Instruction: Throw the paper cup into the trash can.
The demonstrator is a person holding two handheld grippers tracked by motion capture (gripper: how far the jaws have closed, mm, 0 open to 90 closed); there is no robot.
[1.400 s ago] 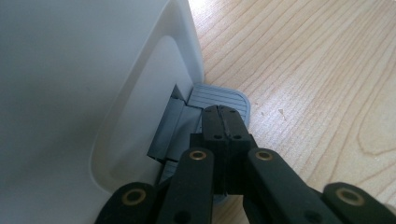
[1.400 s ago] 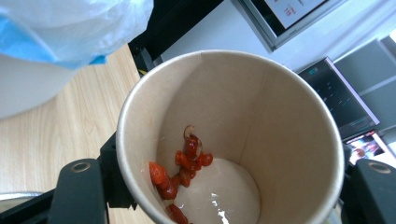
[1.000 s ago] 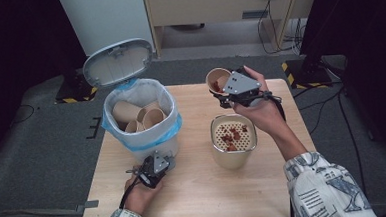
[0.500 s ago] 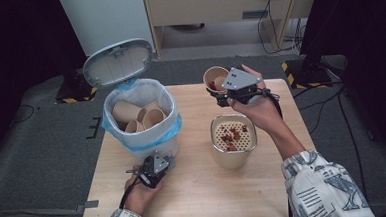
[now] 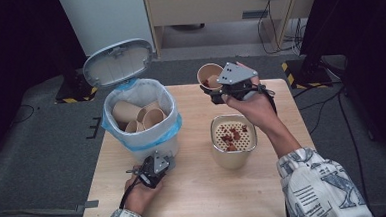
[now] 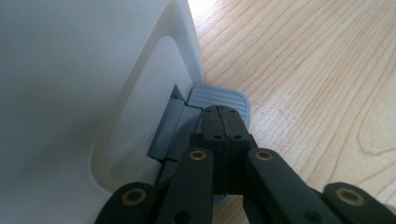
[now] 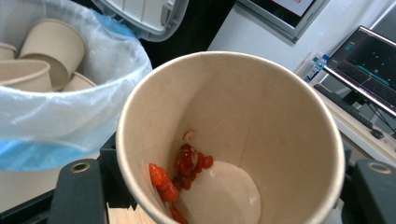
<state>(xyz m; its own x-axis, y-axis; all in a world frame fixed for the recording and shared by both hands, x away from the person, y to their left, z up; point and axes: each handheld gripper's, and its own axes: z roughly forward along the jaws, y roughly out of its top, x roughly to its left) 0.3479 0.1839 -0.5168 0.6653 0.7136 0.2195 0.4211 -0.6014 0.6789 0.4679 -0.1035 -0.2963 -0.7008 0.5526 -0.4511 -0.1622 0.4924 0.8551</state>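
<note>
Wooden table [image 5: 195, 193] is carrying a white pedal bin [image 5: 141, 118], lid up, with paper cups inside. Right gripper [image 5: 219, 89] is clamping a paper cup [image 5: 209, 76] of red scraps [image 7: 180, 170], tilted above the table's far edge. Left gripper [image 6: 223, 122], jaws pressed together, is pressing the bin's grey pedal [image 6: 229, 95].

**No legible writing in view**

No text, label, brand or number can be read anywhere. The monitor [image 7: 366, 70] in the right gripper view shows coloured graphics and small marks too fine to make out, and the small bottle [image 7: 316, 67] beside it bears a label too blurred to read.
</note>
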